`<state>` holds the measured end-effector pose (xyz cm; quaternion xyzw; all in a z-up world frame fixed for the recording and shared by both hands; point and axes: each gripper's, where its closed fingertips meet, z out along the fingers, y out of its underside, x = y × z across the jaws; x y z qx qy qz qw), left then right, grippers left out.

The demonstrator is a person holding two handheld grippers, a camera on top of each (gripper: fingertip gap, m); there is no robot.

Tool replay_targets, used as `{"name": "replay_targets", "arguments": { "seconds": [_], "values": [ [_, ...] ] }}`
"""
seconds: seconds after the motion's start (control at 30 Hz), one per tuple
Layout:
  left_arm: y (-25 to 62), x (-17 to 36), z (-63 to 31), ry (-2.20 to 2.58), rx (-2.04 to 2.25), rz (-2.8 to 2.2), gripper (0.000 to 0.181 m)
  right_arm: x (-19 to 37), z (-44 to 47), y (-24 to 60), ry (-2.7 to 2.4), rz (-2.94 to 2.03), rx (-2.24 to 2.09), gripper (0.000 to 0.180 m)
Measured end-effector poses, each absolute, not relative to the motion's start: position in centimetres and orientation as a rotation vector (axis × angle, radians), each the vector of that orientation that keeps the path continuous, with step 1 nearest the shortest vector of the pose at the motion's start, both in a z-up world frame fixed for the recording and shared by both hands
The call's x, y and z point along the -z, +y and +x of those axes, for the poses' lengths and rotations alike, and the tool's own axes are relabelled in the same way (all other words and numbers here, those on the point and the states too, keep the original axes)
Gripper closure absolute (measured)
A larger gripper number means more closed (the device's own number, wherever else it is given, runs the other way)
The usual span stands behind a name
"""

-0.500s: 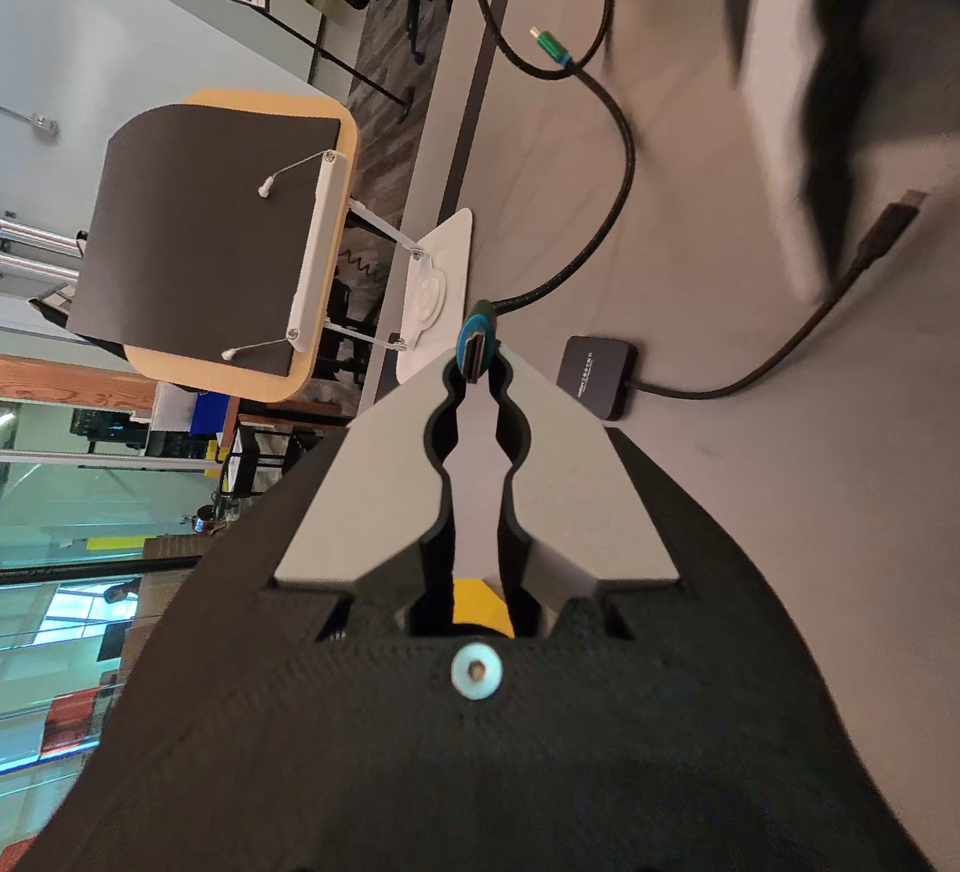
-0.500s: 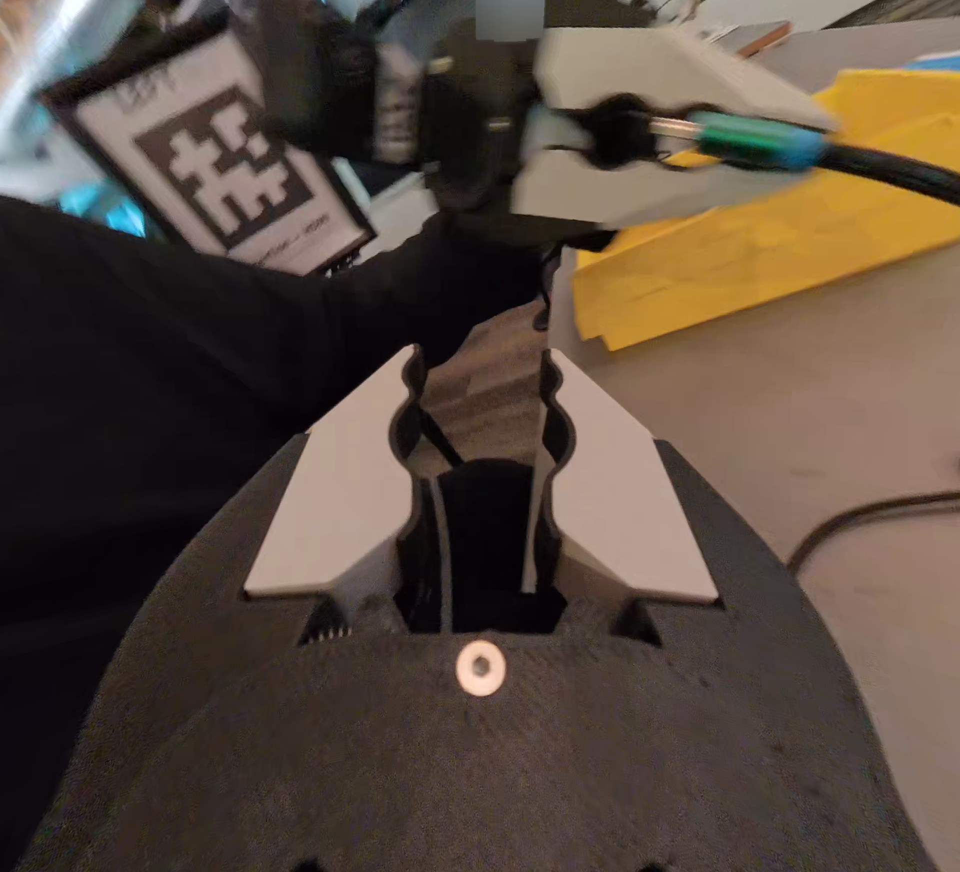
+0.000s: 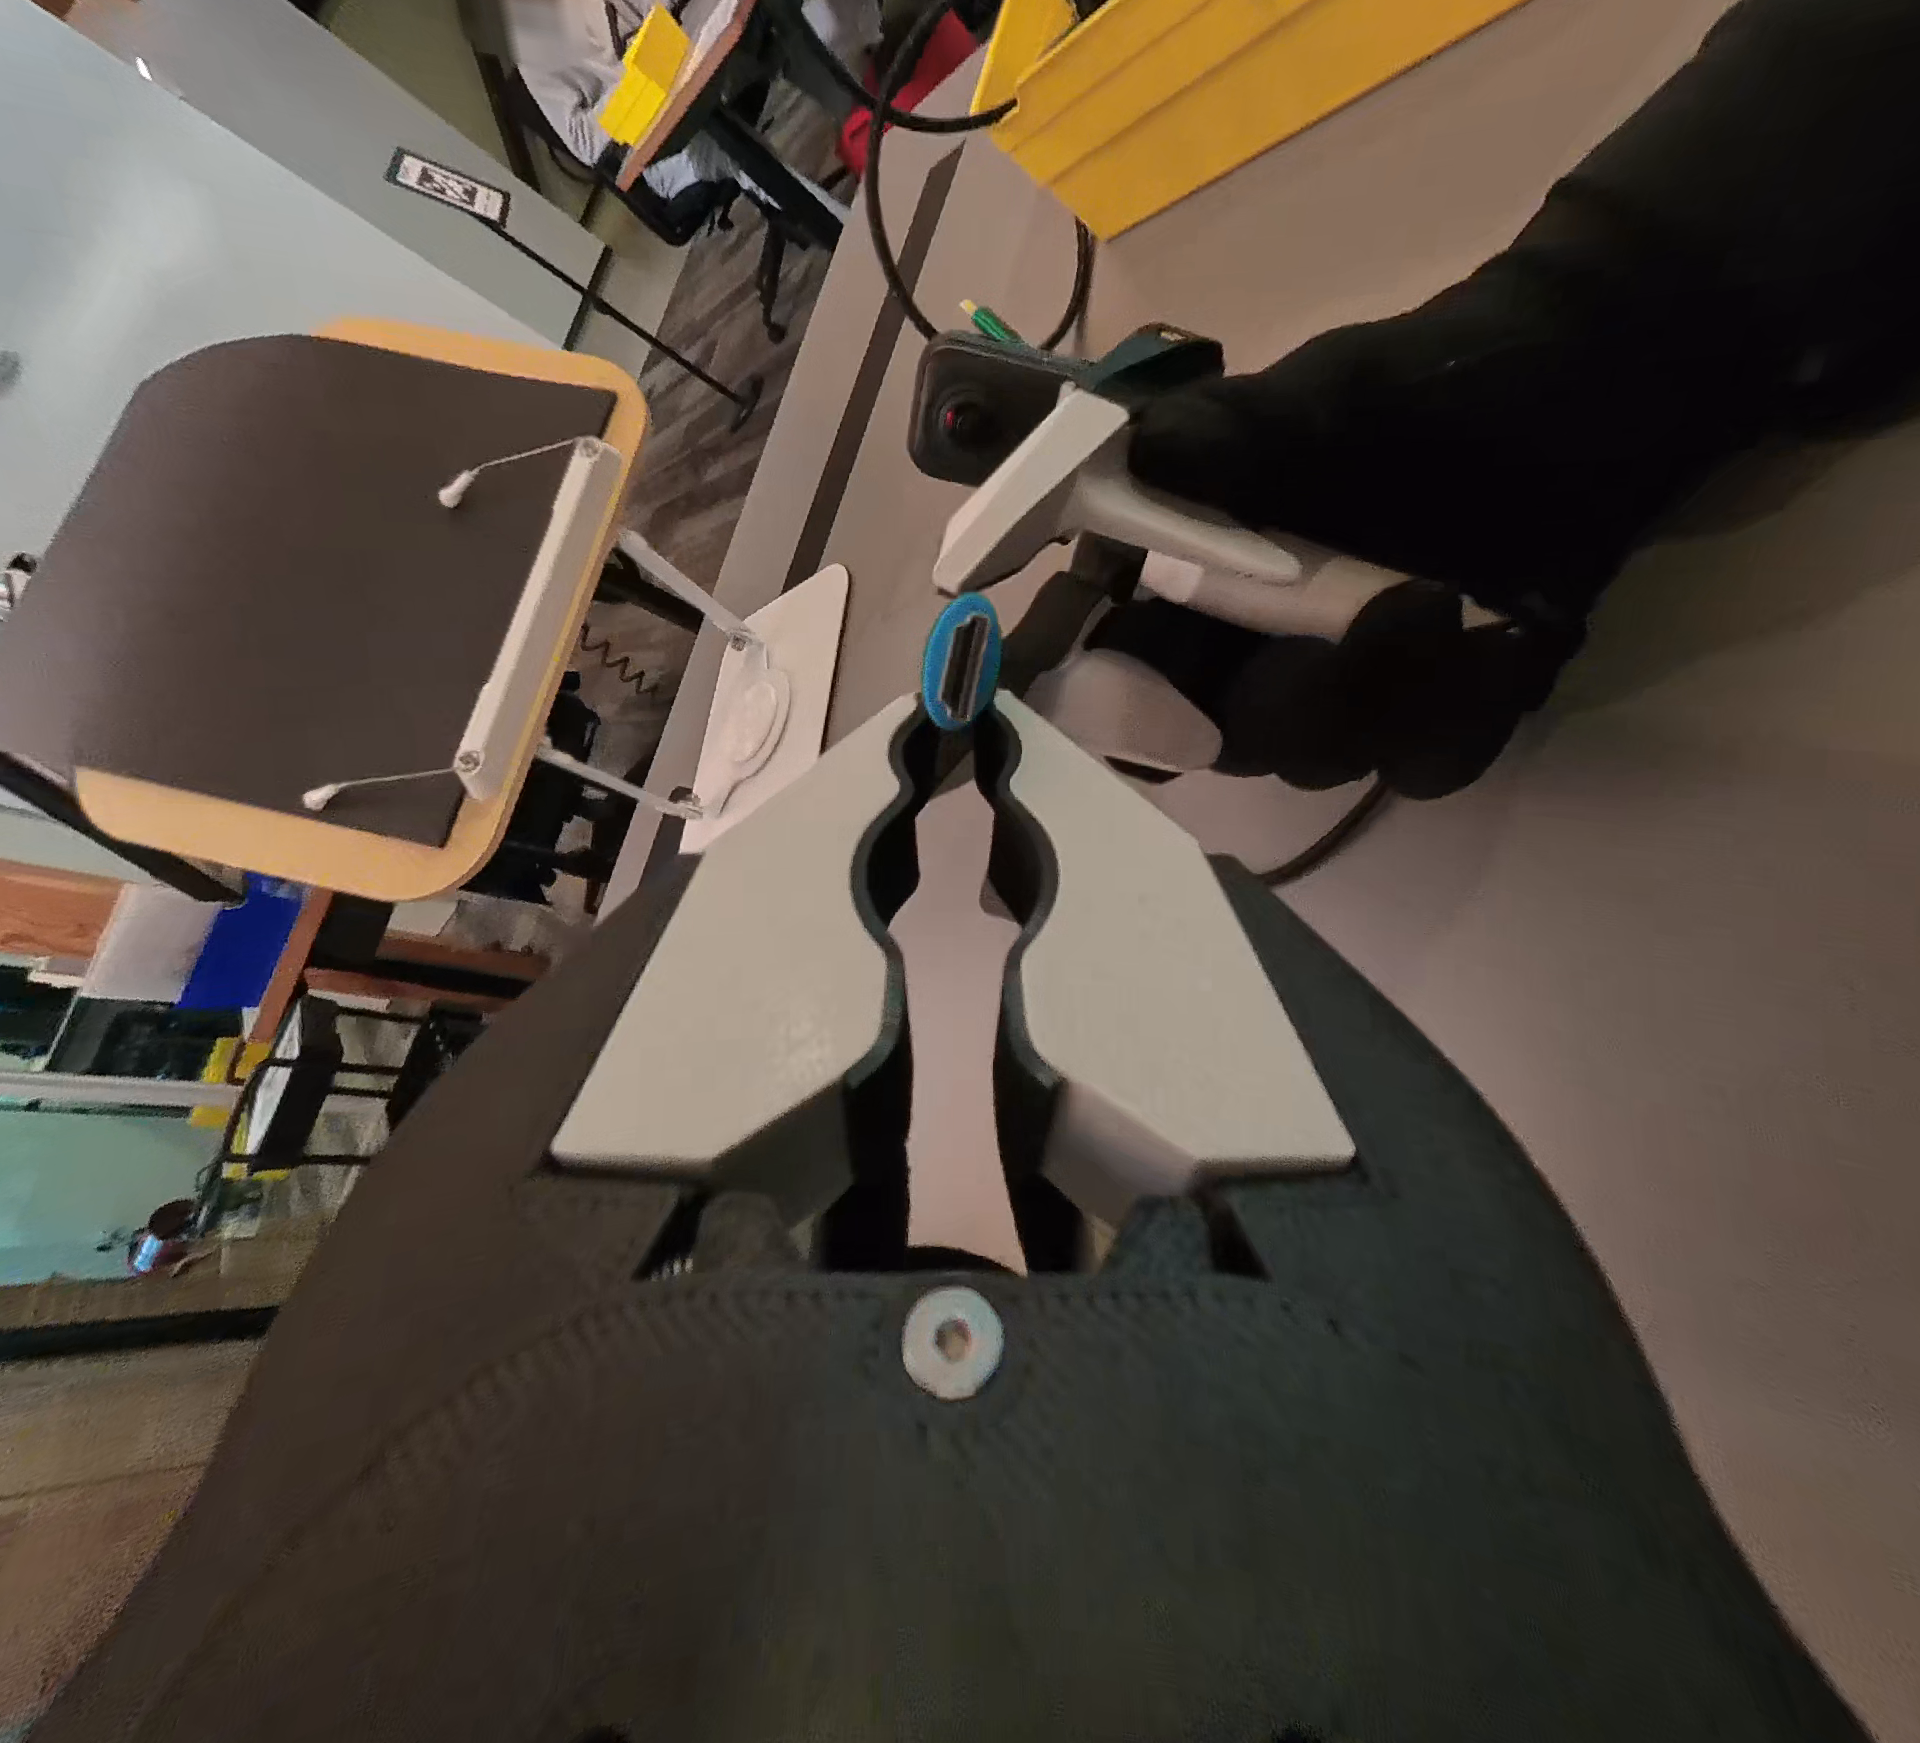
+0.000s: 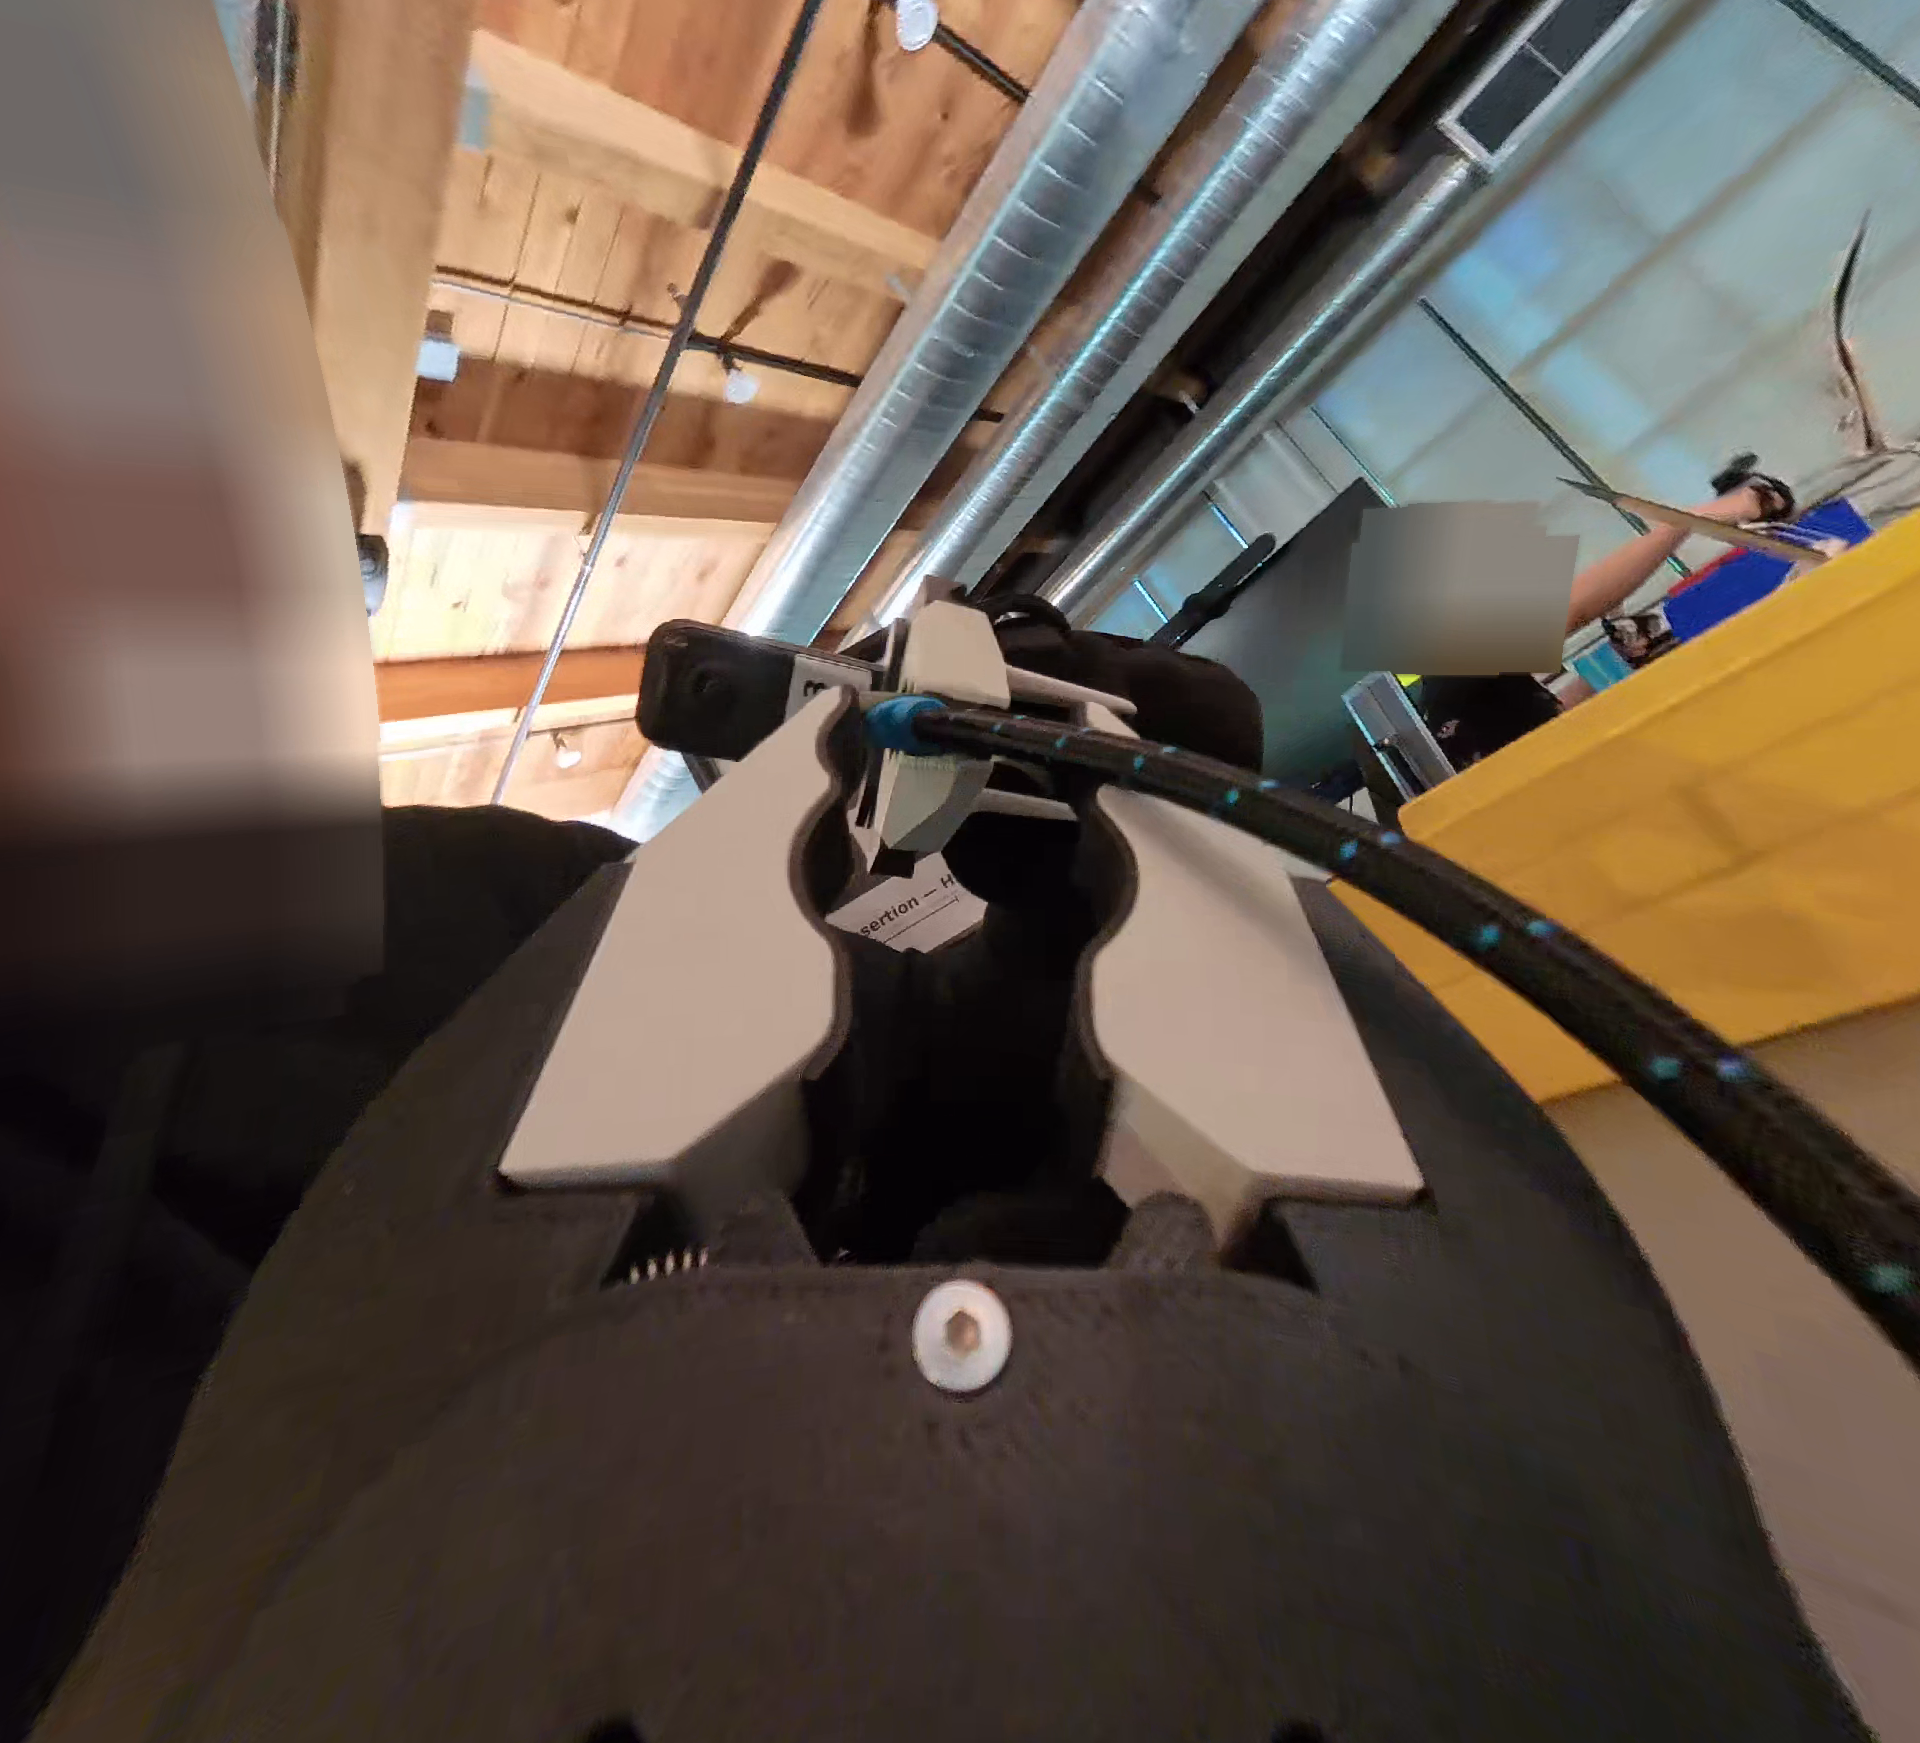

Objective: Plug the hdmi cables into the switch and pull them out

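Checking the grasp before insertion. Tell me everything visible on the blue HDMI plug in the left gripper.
The blue HDMI plug is pinched at the very tips of the left gripper, which is shut on it. Its collar looks like blue plastic or rubber around a dark metal connector mouth, which faces the left wrist camera, slightly tilted. In the right wrist view, a black braided cable with blue flecks runs from its back end towards the yellow bin. The plug is held in the air, plugged into nothing.
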<state>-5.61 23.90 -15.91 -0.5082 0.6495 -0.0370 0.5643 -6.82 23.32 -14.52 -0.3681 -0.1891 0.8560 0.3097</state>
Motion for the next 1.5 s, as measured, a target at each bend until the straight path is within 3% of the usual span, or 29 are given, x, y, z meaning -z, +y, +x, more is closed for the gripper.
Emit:
{"name": "replay_targets", "arguments": {
  "seconds": [0.03,0.07,0.3,0.53,0.67,0.83,1.03,1.23,1.33,1.5],
  "values": [
    [23.8,15.8,-5.7,1.529,0.096,-1.184,0.176,14.3,-6.7,23.3,-0.508,-0.954,-2.26,0.151],
    [23.6,15.8,-5.6,1.532,0.122,-1.176,0.176,14.2,-6.5,23.4,-0.513,-0.939,-2.242,0.165],
    [23.9,16.7,-5.8,1.526,0.201,-1.223,0.171,15.0,-6.8,23.8,-0.581,-1.041,-2.092,0.166],
    [22.8,16.6,-6.2,1.512,0.233,-1.276,0.134,15.1,-6.3,24.2,-0.559,-1.083,-2.029,0.175],
    [23.9,17.0,-7.1,1.486,0.136,-1.308,0.138,15.5,-5.9,24.5,-0.558,-1.121,-1.998,0.175],
    [24.6,16.9,-6.7,1.534,-0.339,-1.076,0.137,15.9,-6.4,24.9,-0.53,-1.2,-2.03,0.176],
    [25.8,17.4,-6.7,1.544,-0.669,-0.869,0.165,16.3,-6.7,24.9,-0.513,-1.264,-2.077,0.177],
    [25.7,17.4,-6.6,1.562,-0.615,-0.91,0.166,16.3,-6.7,25.0,-0.532,-1.275,-2.039,0.176],
    [25.2,17.2,-6.4,1.562,-0.448,-0.993,0.167,16.1,-6.6,25.2,-0.558,-1.266,-1.966,0.151],
    [24.5,16.8,-6.1,1.586,-0.213,-1.055,0.168,16.2,-7.0,23.9,-0.762,-1.251,-1.847,0.148]
  ]
}}
